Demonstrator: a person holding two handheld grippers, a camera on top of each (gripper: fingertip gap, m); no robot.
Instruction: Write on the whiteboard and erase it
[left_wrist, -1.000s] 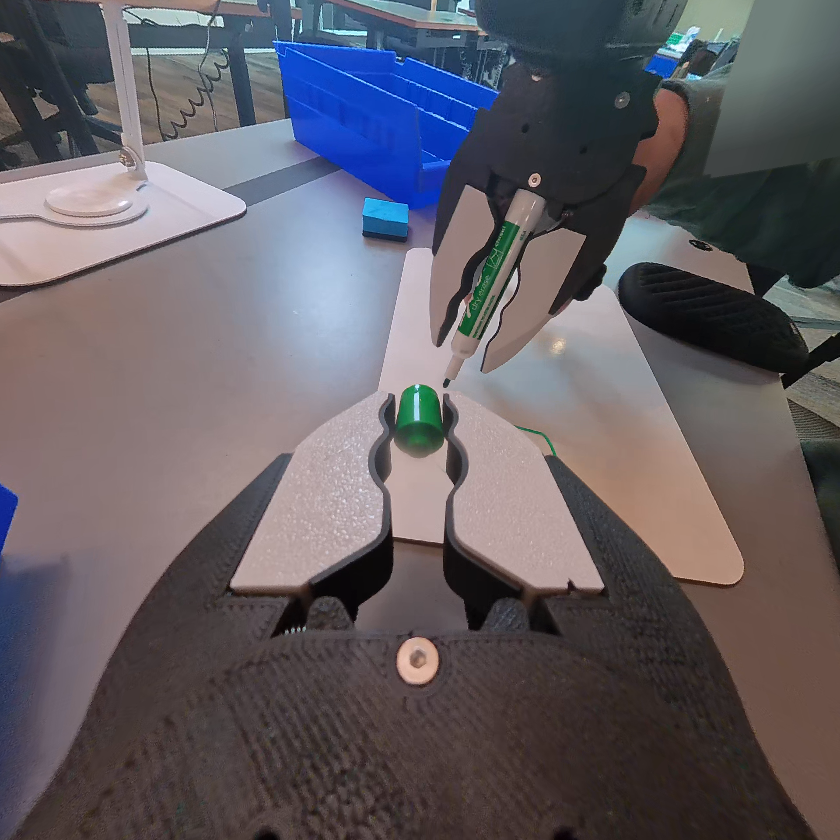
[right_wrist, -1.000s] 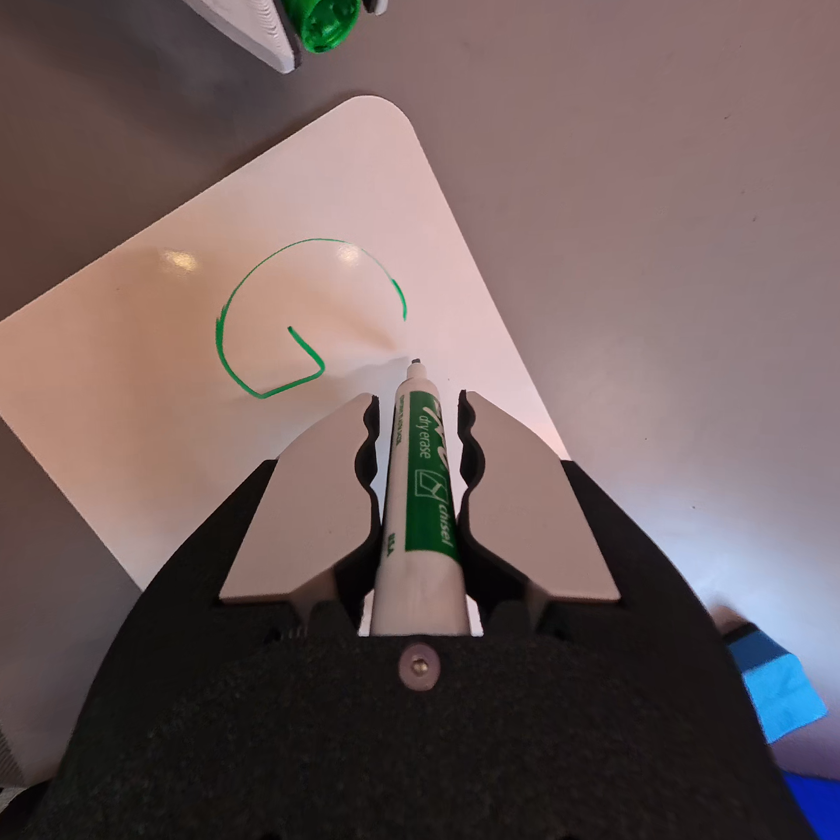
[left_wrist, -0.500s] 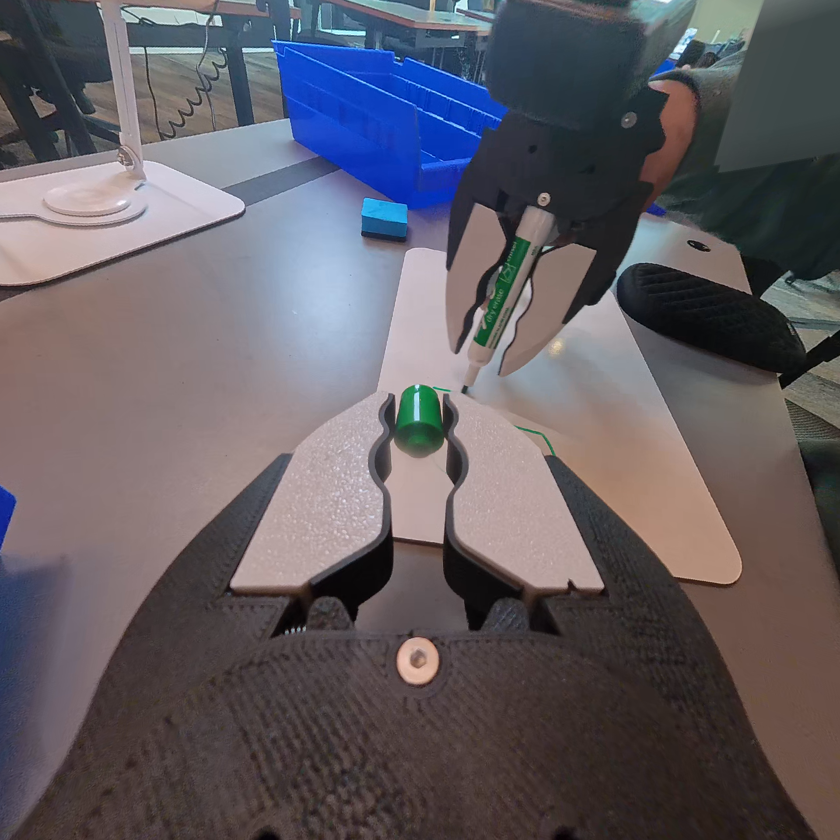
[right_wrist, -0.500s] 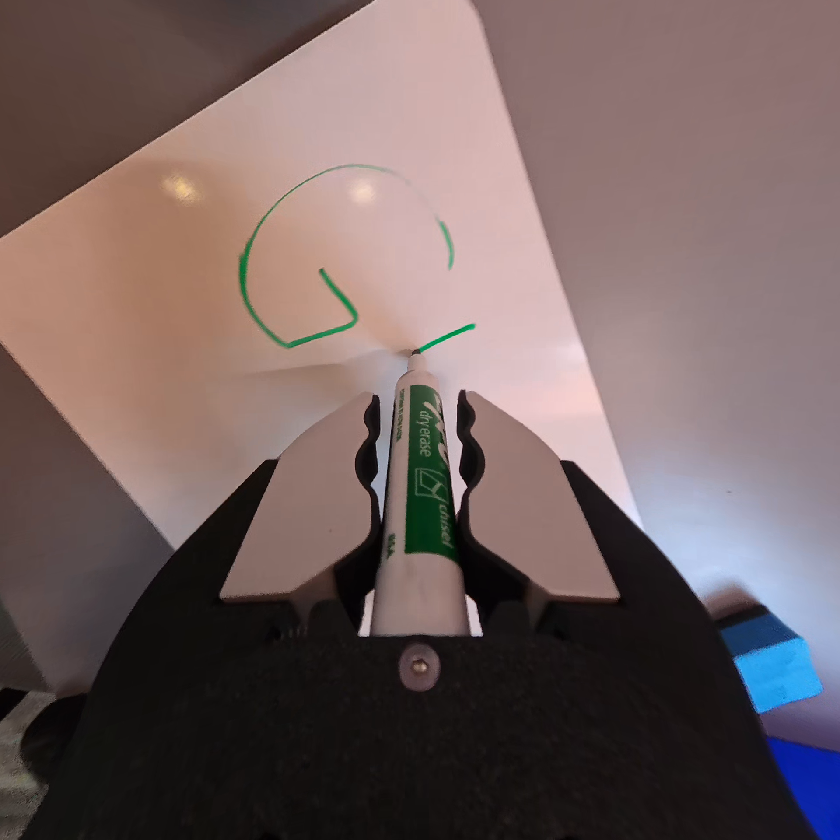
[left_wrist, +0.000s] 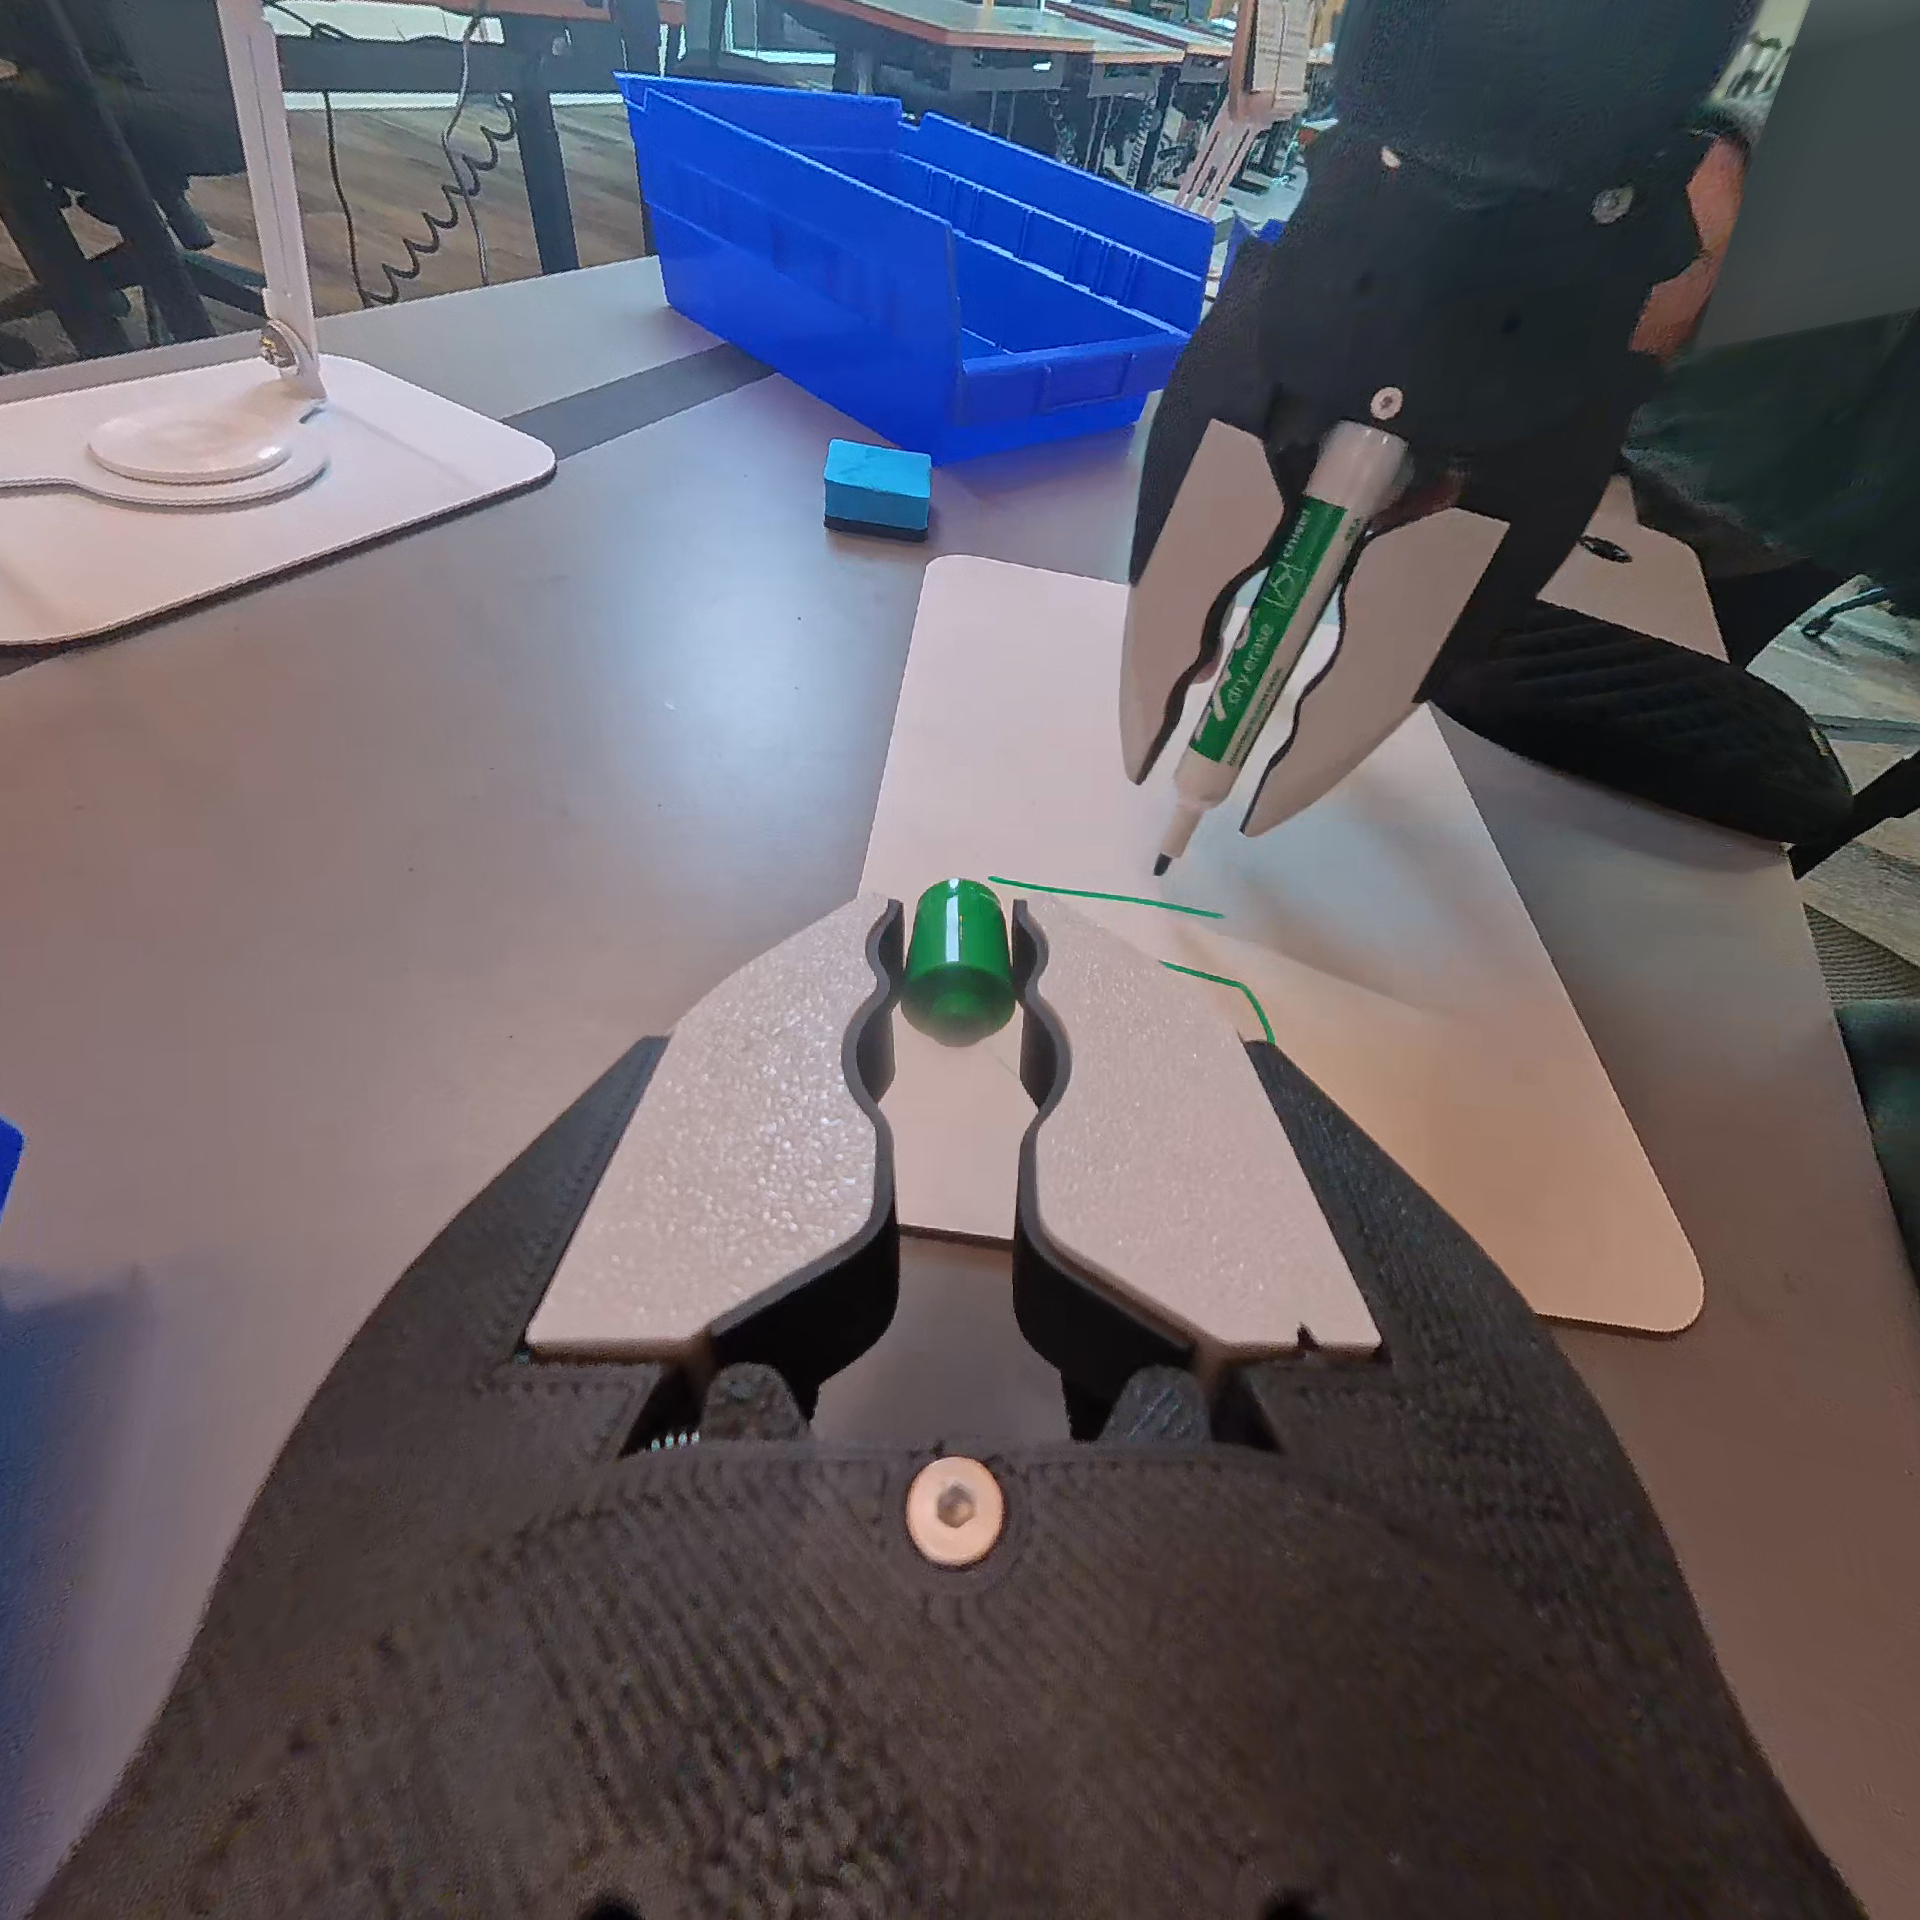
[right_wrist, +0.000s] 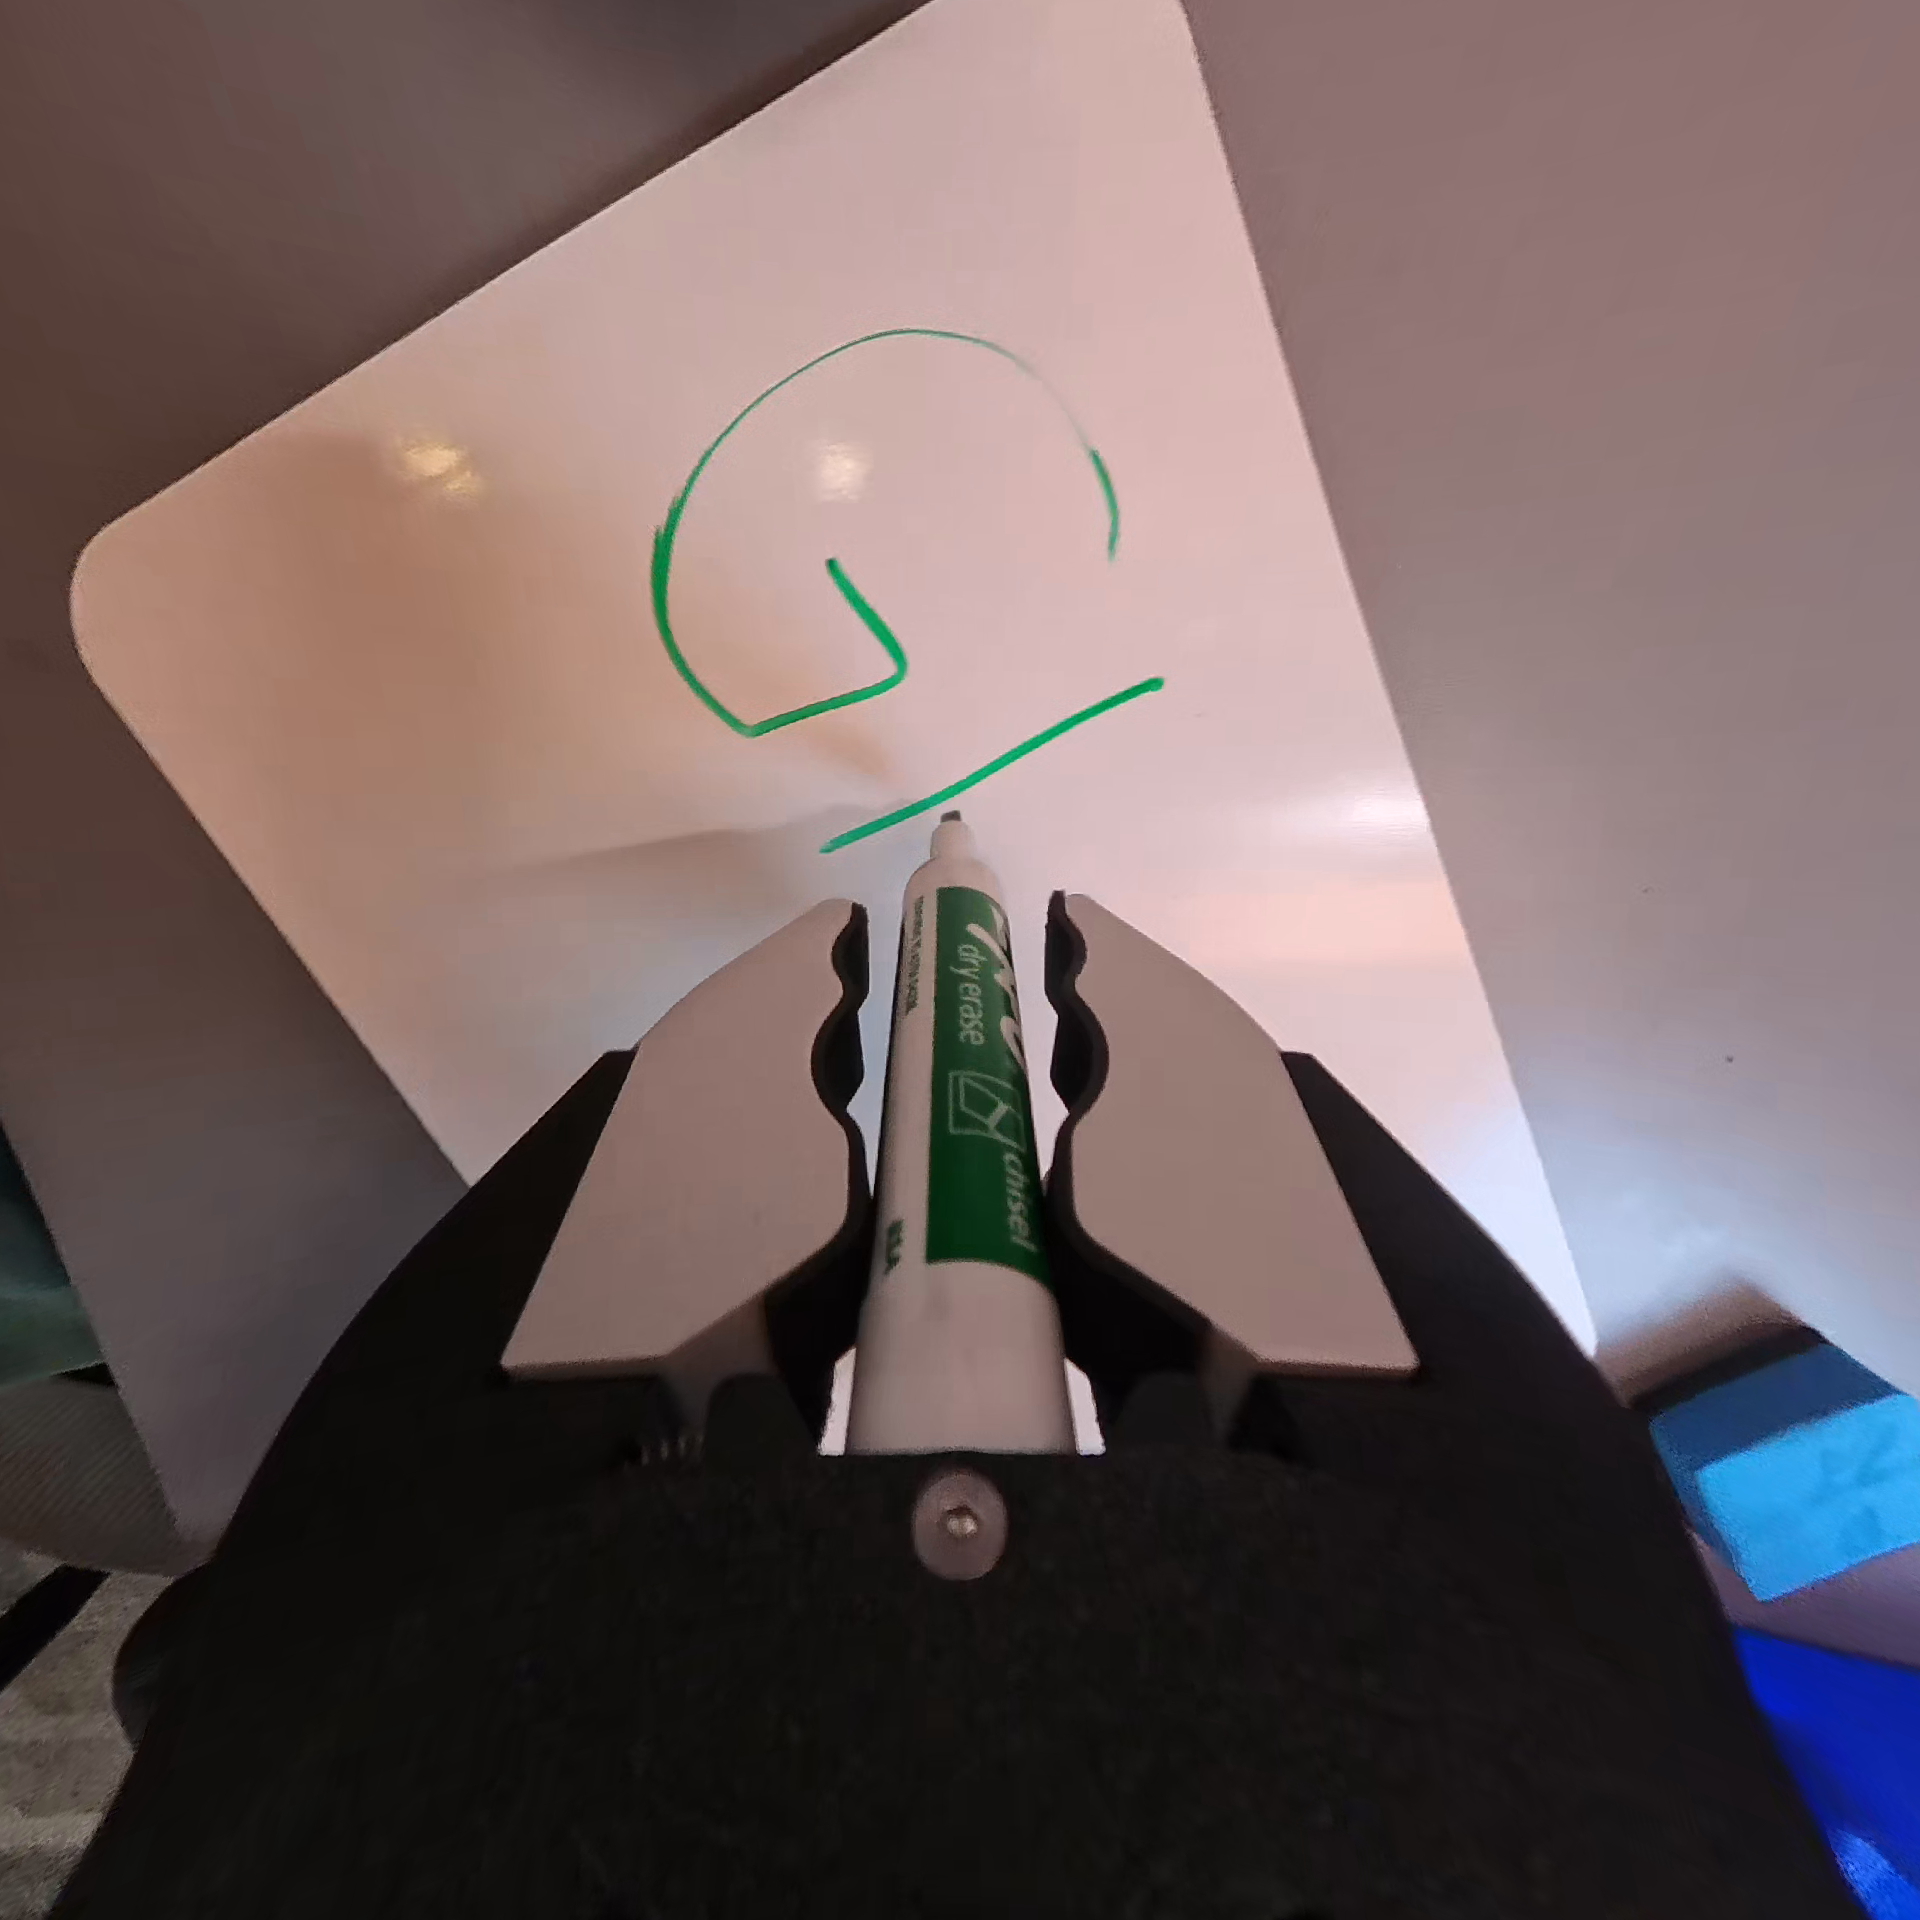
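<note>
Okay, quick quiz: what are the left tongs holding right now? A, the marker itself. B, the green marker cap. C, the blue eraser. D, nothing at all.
B: the left tongs are shut on the green cap, while the marker sits in the right tongs and the eraser lies untouched on the table.

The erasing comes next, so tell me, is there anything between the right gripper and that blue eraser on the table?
Nothing on the table blocks it: only bare table lies between the whiteboard and the blue eraser. But the right gripper is shut on the marker, so it is not free to grasp.
</note>
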